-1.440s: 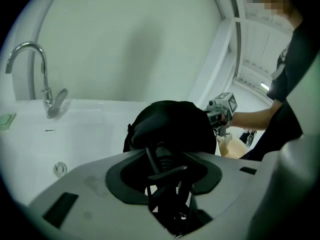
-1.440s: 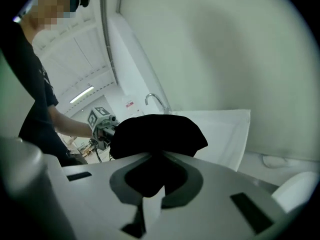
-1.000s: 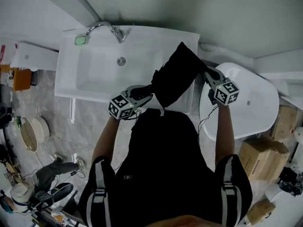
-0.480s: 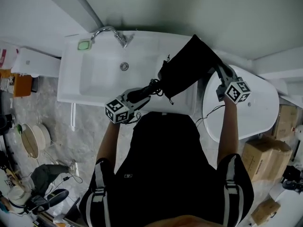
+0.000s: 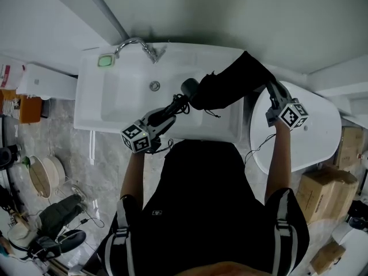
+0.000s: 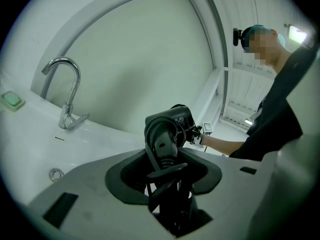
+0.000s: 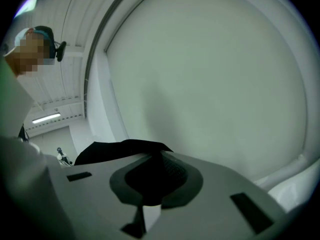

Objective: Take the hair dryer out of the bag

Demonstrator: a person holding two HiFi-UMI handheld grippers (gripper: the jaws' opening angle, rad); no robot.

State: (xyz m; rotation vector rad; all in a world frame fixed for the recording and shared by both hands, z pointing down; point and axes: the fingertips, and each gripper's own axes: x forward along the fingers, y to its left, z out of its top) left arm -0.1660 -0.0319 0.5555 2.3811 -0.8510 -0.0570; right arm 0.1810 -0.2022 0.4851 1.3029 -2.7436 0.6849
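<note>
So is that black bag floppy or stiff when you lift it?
Probably floppy: the black bag drapes from the end pinched flat in the right gripper. Likely light too, as that small pinch seems to carry it. With the hair dryer nearly out, it may sag.

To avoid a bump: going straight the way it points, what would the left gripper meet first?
Likely the black bag: the hair dryer in the left gripper aims at its mouth; depth unclear.

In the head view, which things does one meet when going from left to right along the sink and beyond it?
Green soap bar → faucet → hair dryer → black bag → cardboard box.
</note>
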